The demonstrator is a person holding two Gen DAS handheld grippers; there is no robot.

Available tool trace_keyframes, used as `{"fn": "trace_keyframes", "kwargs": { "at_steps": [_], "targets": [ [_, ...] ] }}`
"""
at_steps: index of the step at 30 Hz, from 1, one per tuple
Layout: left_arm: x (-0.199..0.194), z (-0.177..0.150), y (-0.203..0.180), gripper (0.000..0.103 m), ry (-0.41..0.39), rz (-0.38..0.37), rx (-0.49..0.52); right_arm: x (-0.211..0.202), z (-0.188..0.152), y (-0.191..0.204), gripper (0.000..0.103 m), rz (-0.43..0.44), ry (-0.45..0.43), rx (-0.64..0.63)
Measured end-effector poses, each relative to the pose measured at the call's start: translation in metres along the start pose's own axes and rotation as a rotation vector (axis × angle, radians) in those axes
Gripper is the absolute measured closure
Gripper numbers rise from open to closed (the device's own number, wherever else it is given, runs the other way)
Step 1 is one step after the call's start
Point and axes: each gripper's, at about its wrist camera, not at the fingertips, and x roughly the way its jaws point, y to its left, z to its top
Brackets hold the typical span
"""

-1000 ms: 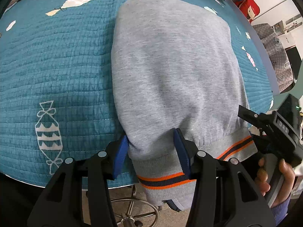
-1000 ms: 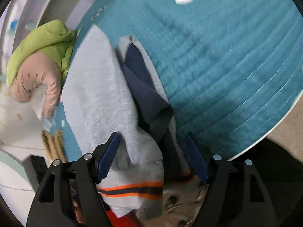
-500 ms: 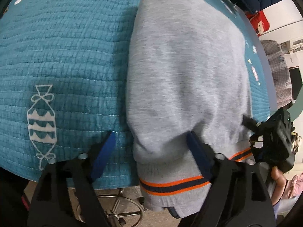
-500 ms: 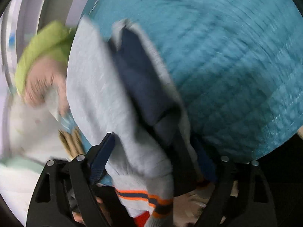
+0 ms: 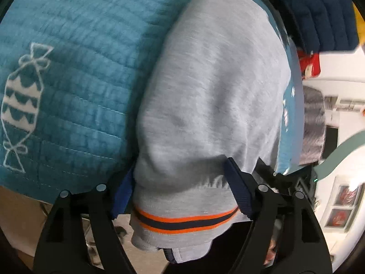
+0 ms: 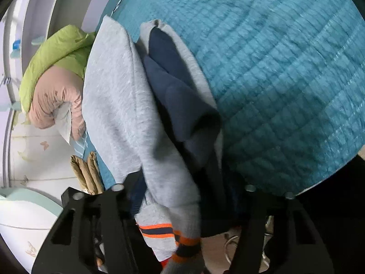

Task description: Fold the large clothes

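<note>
On the teal quilted bed cover, my left hand-held gripper stands spread around the striped hem of the grey sweatshirt, its blue pads flanking the bunched cloth without clearly pinching it. My right hand-held gripper is closing around the same sweatshirt, whose navy lining spills out and hides the far finger. Beyond the garment lie a green and pink padded jacket and a dark puffer jacket.
</note>
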Motion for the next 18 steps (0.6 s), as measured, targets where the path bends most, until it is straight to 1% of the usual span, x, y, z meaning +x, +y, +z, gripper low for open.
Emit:
{"fn": "trace_keyframes", "kwargs": {
  "at_steps": [1,2,3,4,5,6,8,9,11,14,16,18],
  "targets": [
    [-0.001,-0.005,-0.007,0.041,-0.021,0.042,0.052,-0.002,-0.001,0.0,0.068,0.01,-0.002,-0.006],
    [-0.003,-0.007,-0.011,0.048,-0.037,0.049,0.073,-0.004,-0.001,0.0,0.071,0.005,-0.01,-0.019],
    [-0.006,-0.009,-0.013,0.058,-0.049,0.056,0.085,-0.007,-0.003,0.005,0.074,-0.006,-0.017,-0.048],
    [-0.008,-0.011,-0.015,0.063,-0.057,0.064,0.095,-0.01,-0.006,0.007,0.076,-0.008,-0.024,-0.062],
    [-0.012,-0.012,-0.017,0.071,-0.071,0.064,0.114,-0.013,-0.008,0.012,0.076,-0.009,-0.033,-0.074],
    [-0.018,-0.014,-0.02,0.076,-0.09,0.069,0.143,-0.017,-0.01,0.02,0.077,-0.022,-0.044,-0.107],
    [-0.028,-0.016,-0.03,0.078,-0.124,0.089,0.199,-0.02,-0.016,0.038,0.078,-0.057,-0.066,-0.172],
    [-0.034,-0.017,-0.035,0.078,-0.145,0.107,0.232,-0.023,-0.021,0.052,0.078,-0.092,-0.083,-0.228],
    [-0.045,-0.02,-0.042,0.078,-0.179,0.13,0.276,-0.018,-0.036,0.083,0.078,-0.133,-0.109,-0.3],
    [-0.068,-0.018,-0.049,0.078,-0.225,0.142,0.313,-0.022,-0.049,0.108,0.079,-0.163,-0.129,-0.391],
    [-0.082,-0.016,-0.051,0.079,-0.258,0.147,0.333,-0.02,-0.057,0.124,0.079,-0.165,-0.133,-0.437],
    [-0.099,-0.017,-0.046,0.079,-0.288,0.142,0.342,-0.02,-0.064,0.142,0.079,-0.168,-0.138,-0.48]
  ]
}}
